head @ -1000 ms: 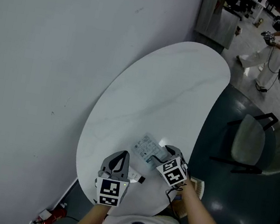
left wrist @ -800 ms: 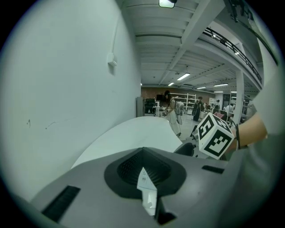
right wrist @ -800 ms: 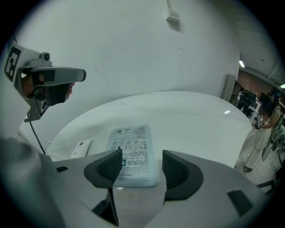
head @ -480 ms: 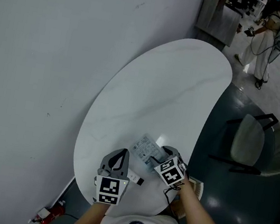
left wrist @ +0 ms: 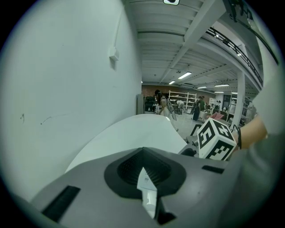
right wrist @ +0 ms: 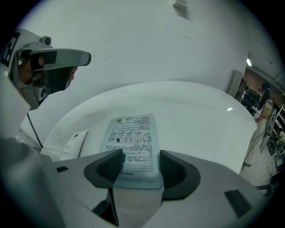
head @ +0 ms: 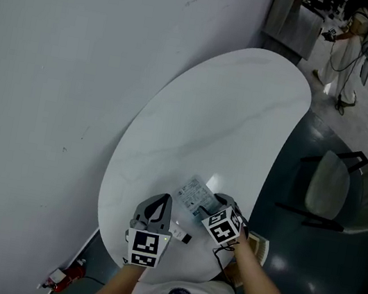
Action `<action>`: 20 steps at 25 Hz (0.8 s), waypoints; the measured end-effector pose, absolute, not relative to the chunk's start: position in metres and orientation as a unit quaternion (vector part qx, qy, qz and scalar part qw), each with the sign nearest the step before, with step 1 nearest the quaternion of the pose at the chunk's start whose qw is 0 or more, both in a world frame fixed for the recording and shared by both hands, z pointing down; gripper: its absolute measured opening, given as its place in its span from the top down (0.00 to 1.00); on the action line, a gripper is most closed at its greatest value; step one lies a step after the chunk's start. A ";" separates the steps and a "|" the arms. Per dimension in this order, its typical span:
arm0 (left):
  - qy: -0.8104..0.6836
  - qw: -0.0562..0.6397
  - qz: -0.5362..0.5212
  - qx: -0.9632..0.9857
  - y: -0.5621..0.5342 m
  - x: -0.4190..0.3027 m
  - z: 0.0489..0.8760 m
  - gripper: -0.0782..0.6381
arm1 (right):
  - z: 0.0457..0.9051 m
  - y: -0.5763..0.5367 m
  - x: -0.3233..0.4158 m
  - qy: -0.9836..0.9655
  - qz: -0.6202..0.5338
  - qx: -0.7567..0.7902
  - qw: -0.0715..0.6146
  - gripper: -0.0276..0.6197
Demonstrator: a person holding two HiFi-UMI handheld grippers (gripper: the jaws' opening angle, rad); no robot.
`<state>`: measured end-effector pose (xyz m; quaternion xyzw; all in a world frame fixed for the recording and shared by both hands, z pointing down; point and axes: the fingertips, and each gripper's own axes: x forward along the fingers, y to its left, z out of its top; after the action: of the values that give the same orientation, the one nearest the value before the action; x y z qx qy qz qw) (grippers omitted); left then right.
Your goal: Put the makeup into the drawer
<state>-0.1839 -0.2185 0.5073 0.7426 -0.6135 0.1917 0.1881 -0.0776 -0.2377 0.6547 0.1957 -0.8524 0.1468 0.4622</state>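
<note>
A pale blue printed sachet (right wrist: 132, 147) lies flat on the white oval table (head: 225, 115). My right gripper (right wrist: 139, 168) is open, one jaw on each side of the sachet's near end; in the head view this gripper (head: 214, 208) rests at the sachet (head: 193, 194). My left gripper (left wrist: 144, 176) is shut on a thin white packet (left wrist: 147, 197) that stands on edge between its pads. It hangs over the table's near edge (head: 155, 212). A slim white box (right wrist: 73, 144) lies on the table to the sachet's left. No drawer is in view.
A wall (head: 60, 50) runs along the table's left side. A grey chair (head: 331, 193) stands on the dark floor to the right. A person (head: 350, 45) walks far off at the back right, near a cabinet (head: 298, 22).
Both grippers hold nearly the same places. The head view has shifted a little and the person in the background has walked further away.
</note>
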 end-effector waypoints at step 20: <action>-0.613 0.196 0.192 0.741 -0.223 -0.185 0.513 0.83 | 0.656 -0.243 -0.073 -0.845 0.154 0.212 0.466 0.54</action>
<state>-0.1851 -0.2235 0.5128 0.7405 -0.6133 0.1925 0.1962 -0.0728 -0.2433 0.6565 0.2120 -0.8452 0.1538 0.4658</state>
